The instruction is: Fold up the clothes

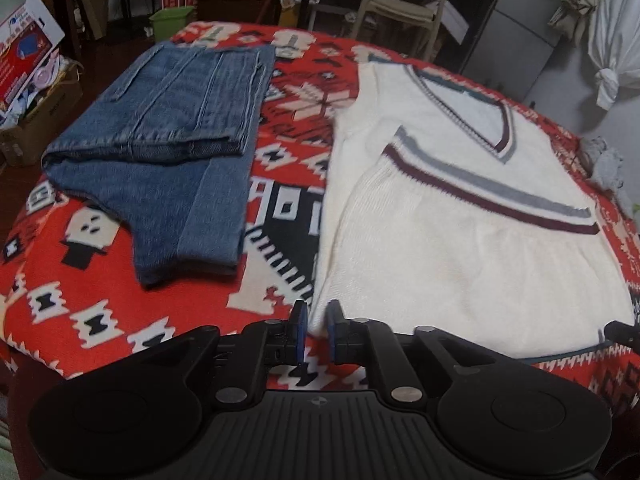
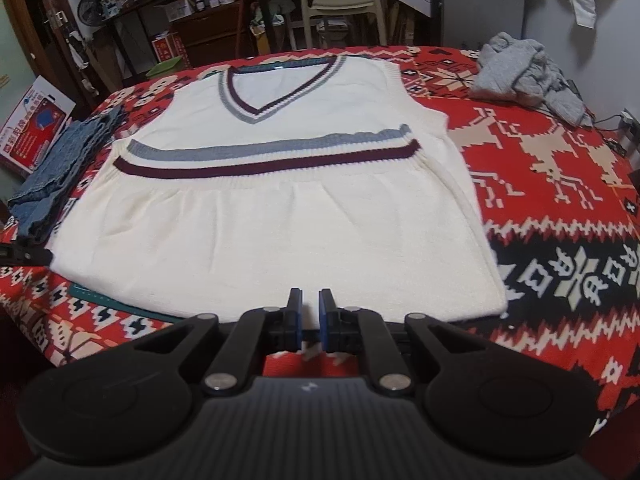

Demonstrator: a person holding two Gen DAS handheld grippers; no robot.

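Observation:
A cream knit vest [image 2: 280,224] with a V-neck and grey and maroon stripes lies flat on the patterned cloth, neck away from me. My right gripper [image 2: 310,310] is at the near hem, its jaws drawn close with cream fabric in the narrow gap. My left gripper [image 1: 317,320] is at the vest's [image 1: 460,240] near left corner, its blue pads [image 1: 300,330] close together on that corner. The right gripper [image 1: 622,332] shows at the hem's right end in the left wrist view. Folded blue jeans [image 1: 160,140] lie left of the vest.
A red, white and black patterned cloth [image 2: 560,200] covers the table. A crumpled grey garment [image 2: 524,76] sits at the far right corner. A chair [image 2: 340,0], boxes [image 1: 28,56] and shelves stand beyond the table's far edge.

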